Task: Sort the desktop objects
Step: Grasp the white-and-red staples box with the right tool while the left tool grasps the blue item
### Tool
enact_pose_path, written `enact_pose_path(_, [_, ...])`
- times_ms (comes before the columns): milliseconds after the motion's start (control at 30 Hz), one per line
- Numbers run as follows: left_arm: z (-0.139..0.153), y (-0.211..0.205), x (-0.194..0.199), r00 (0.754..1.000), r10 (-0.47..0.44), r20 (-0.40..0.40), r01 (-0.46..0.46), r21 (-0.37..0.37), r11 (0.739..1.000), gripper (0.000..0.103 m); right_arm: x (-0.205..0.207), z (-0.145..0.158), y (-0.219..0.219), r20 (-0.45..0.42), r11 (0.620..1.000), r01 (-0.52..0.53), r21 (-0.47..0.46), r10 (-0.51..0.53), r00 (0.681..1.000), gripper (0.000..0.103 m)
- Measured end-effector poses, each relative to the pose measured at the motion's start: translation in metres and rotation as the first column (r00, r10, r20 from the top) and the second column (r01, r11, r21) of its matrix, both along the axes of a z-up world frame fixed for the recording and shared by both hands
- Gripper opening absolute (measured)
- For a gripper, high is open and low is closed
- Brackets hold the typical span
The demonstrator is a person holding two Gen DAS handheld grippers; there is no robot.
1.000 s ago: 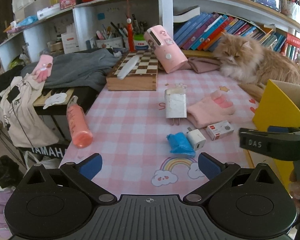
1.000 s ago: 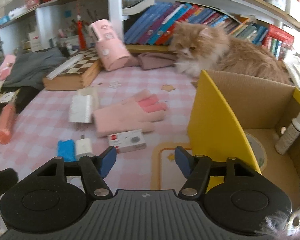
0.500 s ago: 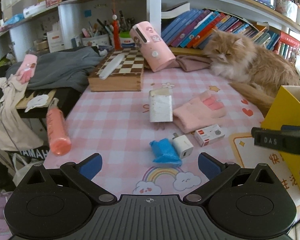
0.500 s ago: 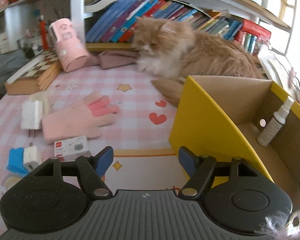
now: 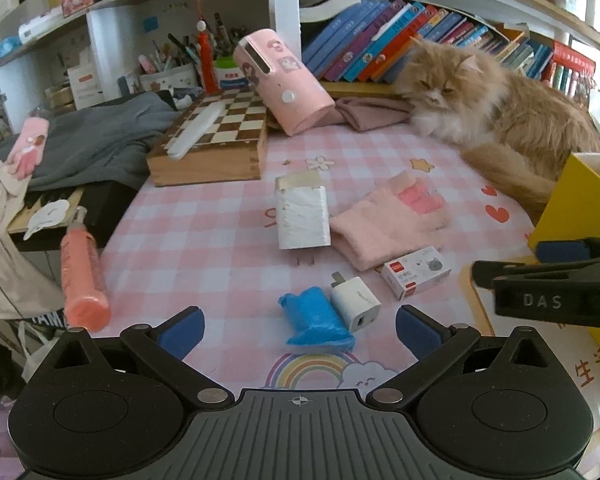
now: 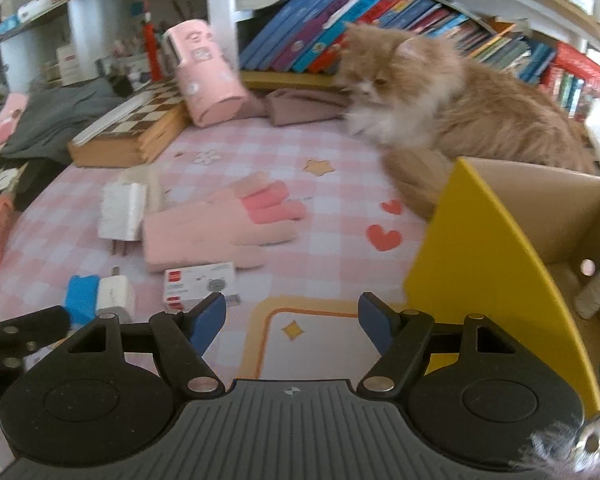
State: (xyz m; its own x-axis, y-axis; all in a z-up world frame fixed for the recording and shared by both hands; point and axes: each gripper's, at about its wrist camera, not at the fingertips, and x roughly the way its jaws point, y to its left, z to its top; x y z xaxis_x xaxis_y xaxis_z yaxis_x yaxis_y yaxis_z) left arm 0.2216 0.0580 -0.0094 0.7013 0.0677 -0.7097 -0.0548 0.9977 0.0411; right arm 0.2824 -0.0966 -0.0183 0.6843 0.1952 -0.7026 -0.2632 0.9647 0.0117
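Now that my right gripper [image 6: 292, 318] has spread its jaws and hangs empty beside the yellow box [image 6: 480, 248], my left gripper [image 5: 300, 326] (jaws apart, empty too) has drifted down toward the blue roll [image 5: 316, 322] and small white charger [image 5: 356, 306], likely the next 2 pickups.

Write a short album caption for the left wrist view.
Open left gripper hovers over blue roll and white charger.
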Motion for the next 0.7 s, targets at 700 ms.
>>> enact_pose_path(700, [-0.009, 0.015, 0.012, 0.997, 0.063, -0.054, -0.064, -0.006, 0.998, 0.100, 0.044, -0.032, 0.060, -0.118, 0.959, -0.283, -0.032, 0.277, 0.953, 0.070])
